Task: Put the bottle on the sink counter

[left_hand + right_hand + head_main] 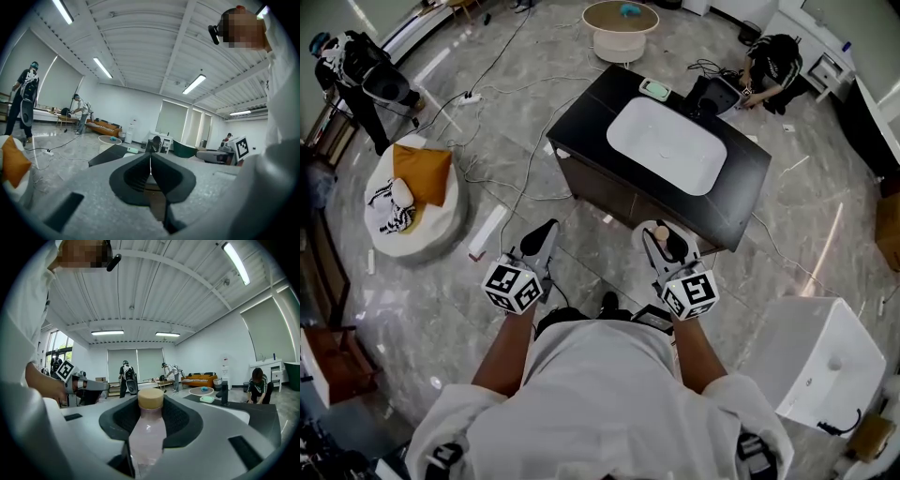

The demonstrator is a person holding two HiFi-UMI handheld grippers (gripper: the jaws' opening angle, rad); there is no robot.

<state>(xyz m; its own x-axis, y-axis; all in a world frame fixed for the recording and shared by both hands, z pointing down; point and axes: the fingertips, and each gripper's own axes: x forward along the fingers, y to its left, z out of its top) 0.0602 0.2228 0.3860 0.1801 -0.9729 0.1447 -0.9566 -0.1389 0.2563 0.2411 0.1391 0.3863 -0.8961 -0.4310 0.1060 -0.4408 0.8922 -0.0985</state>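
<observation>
A pale pink bottle with a tan cap stands upright between the jaws of my right gripper, which is shut on it. In the head view the right gripper hangs just short of the near edge of the black sink counter, whose white basin lies ahead. My left gripper is held level with it to the left, over the floor, jaws shut and empty. The counter shows ahead in the left gripper view.
A green soap dish and a black tap sit at the counter's far edge. A white box stands to the right, a round white pouf with an orange cushion to the left. Cables cross the floor. People stand or crouch around the room.
</observation>
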